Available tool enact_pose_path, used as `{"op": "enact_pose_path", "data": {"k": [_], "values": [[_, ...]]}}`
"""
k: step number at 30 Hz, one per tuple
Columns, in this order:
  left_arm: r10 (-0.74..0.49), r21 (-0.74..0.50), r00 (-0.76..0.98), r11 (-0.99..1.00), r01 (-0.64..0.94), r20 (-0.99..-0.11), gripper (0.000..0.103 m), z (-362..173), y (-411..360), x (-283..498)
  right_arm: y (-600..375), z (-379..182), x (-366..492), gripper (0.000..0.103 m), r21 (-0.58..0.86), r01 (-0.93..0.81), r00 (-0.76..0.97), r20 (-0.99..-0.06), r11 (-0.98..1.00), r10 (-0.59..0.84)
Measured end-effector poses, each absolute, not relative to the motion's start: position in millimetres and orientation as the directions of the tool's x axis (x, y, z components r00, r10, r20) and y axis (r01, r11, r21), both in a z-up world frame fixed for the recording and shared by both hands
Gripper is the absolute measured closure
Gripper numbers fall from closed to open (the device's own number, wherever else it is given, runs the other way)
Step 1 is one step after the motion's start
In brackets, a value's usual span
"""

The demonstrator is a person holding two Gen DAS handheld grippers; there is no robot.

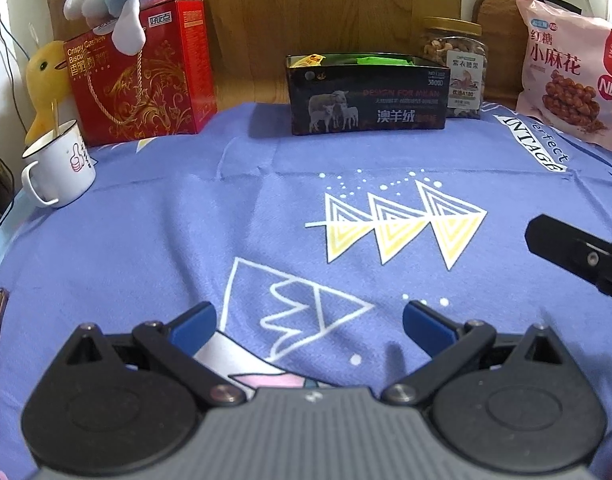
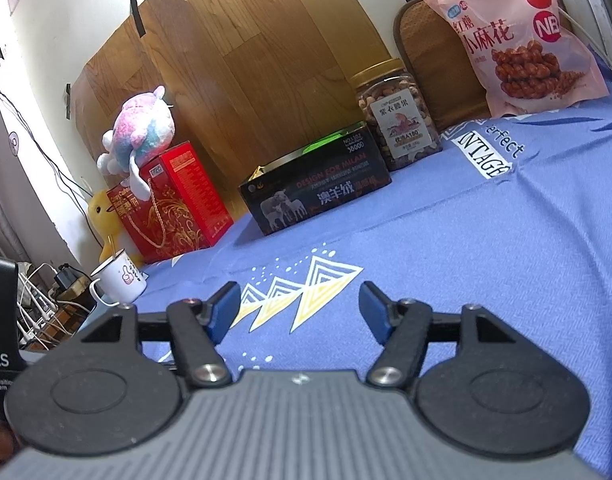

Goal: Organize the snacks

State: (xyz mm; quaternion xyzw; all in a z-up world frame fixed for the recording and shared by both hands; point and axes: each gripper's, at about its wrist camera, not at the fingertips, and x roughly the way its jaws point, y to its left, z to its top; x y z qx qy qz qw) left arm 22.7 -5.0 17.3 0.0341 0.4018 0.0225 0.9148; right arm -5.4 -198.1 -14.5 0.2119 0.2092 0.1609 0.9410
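Along the top of the left wrist frame we see the snacks lined up against a wood-grain board: a red cardboard box (image 1: 142, 76) with gold scrollwork and a rope handle, printed "Crispy Cashew Biscu…"; a black open-topped box (image 1: 366, 98) with sheep and "DESIGN FOR MILAN", green and yellow packets showing inside; just right of it a clear ribbed nut jar (image 1: 456, 70) with a gold lid and a label reading "A180"; and at upper right a glossy pink bag (image 1: 566, 76) of twisted pastries marked "NB". They stand on the worktop's soft blue cloth (image 1: 146, 240), printed with white and yellow triangles and "perfect VINTAGE". At left sits a white enamel mug (image 1: 60, 172) with a thumbs-up drawing. Our left tool (image 1: 309, 322) is spread wide at lower centre, holding nothing. Our right tool (image 2: 300, 308) is likewise wide and empty.
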Motion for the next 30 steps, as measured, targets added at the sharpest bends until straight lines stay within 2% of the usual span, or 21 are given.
{"op": "enact_pose_path", "data": {"k": [30], "values": [[0.119, 0.128, 0.671, 0.991, -0.037, -0.731, 0.0, 11.8, -7.0, 25.1, -198.4, -16.3, -4.2, 0.026, 0.482, -0.186, 0.863, -0.336, 0.856, 0.376]]}}
